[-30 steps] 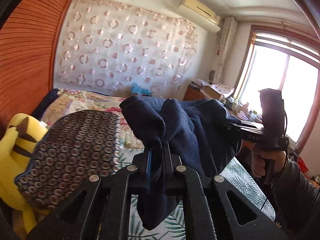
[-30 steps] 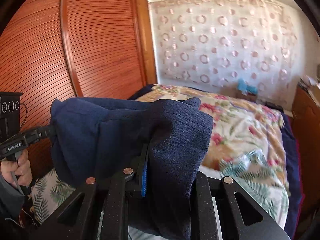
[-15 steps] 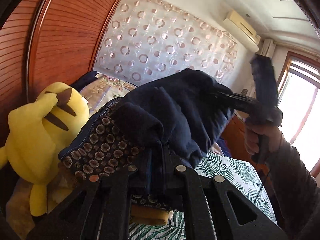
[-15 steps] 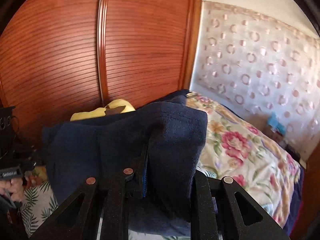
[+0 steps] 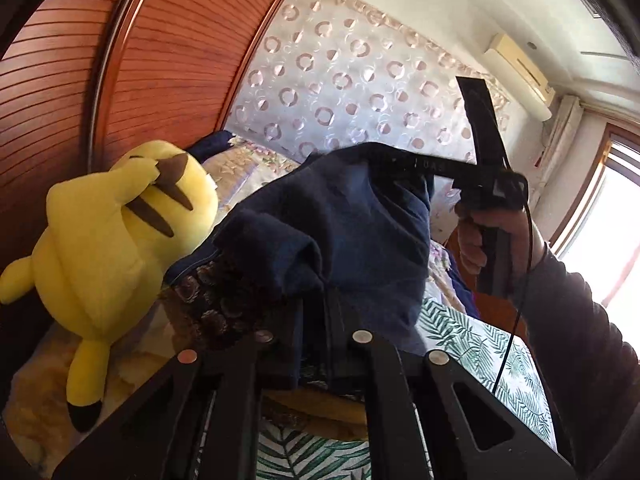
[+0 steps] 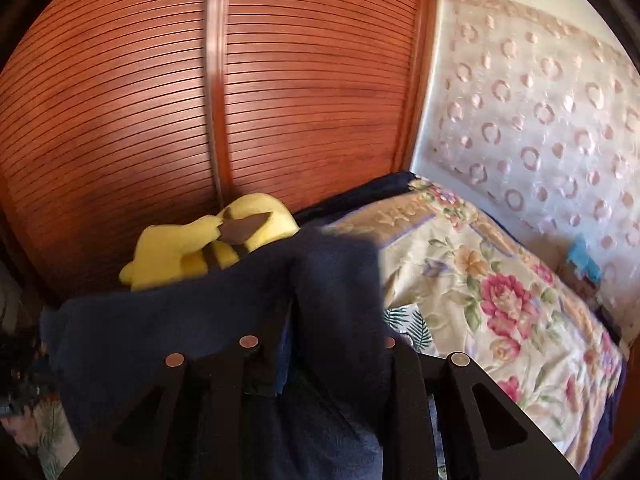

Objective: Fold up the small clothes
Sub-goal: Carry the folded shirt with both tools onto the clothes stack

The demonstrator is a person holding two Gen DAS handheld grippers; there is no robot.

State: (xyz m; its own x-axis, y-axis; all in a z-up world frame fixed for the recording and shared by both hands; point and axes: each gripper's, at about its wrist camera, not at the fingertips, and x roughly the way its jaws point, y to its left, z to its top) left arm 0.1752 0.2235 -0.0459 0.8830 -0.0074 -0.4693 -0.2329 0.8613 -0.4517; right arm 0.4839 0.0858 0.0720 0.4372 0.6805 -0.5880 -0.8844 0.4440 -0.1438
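A small dark navy garment (image 5: 352, 224) hangs in the air between both grippers above the bed. My left gripper (image 5: 316, 312) is shut on one bunched corner of it. My right gripper (image 6: 286, 344) is shut on the other corner, with the navy garment (image 6: 180, 336) draped over its fingers and stretching left. In the left wrist view the right gripper (image 5: 400, 162) sits at the garment's far upper edge, held by a hand. The fingertips of both grippers are hidden in cloth.
A yellow plush toy (image 5: 116, 232) lies at the left against the wooden slatted wardrobe (image 6: 224, 100). A dark patterned pillow (image 5: 216, 304) lies below the garment. A floral quilt (image 6: 492, 292) and a leaf-print sheet (image 5: 472, 352) cover the bed.
Both grippers have swung left toward the wardrobe and plush toy, carrying the garment along. The right gripper has risen relative to the left. Both grips are unchanged.
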